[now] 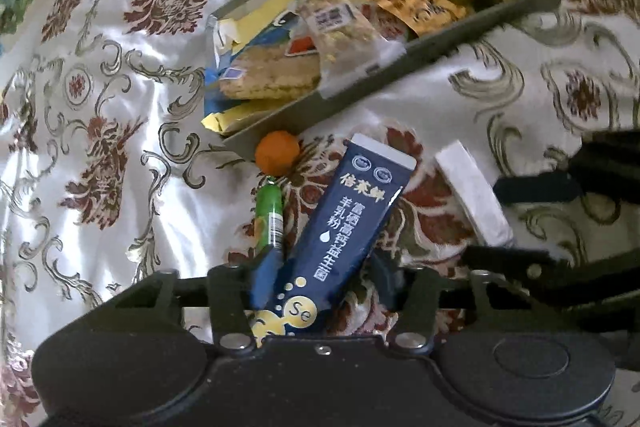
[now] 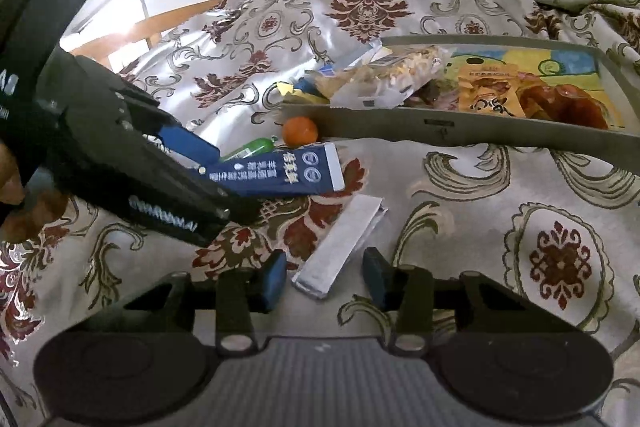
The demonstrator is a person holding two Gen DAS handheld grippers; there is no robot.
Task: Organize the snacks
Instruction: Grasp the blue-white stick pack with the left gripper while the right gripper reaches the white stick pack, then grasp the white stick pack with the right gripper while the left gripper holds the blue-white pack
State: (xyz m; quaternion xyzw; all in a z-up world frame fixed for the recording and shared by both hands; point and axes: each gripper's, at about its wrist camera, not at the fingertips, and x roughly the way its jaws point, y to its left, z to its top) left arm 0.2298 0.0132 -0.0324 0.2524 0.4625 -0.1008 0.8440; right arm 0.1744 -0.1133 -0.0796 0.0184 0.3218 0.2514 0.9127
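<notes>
Left wrist view shows the left tool (image 1: 324,267) pointing steeply down over a navy sachet (image 1: 352,211) that lies flat on the patterned cloth, its lower end between the two blue pads; the pads sit close to its edges, but I cannot tell whether they press on it yet. Just left of the sachet lie a green tube (image 1: 269,215) and an orange ball (image 1: 277,158), the ball touching the near wall of the grey tray (image 1: 480,23), which already holds several snack packets. A silver packet (image 1: 474,193) lies to the right of the sachet. Right wrist view shows the right tool (image 2: 325,277) with its jaws spread either side of the near end of that silver packet (image 2: 340,247), not touching it. Both flat packs look light, thin and limp, with slick foil skins that could slide out of a weak pinch, and powder inside would shift toward the low end. I judge the best hold is across the narrow width near one end, squeezing the side edges, with the cloth giving way enough to let a pad get under. The tray stands near, so the carry is short.
</notes>
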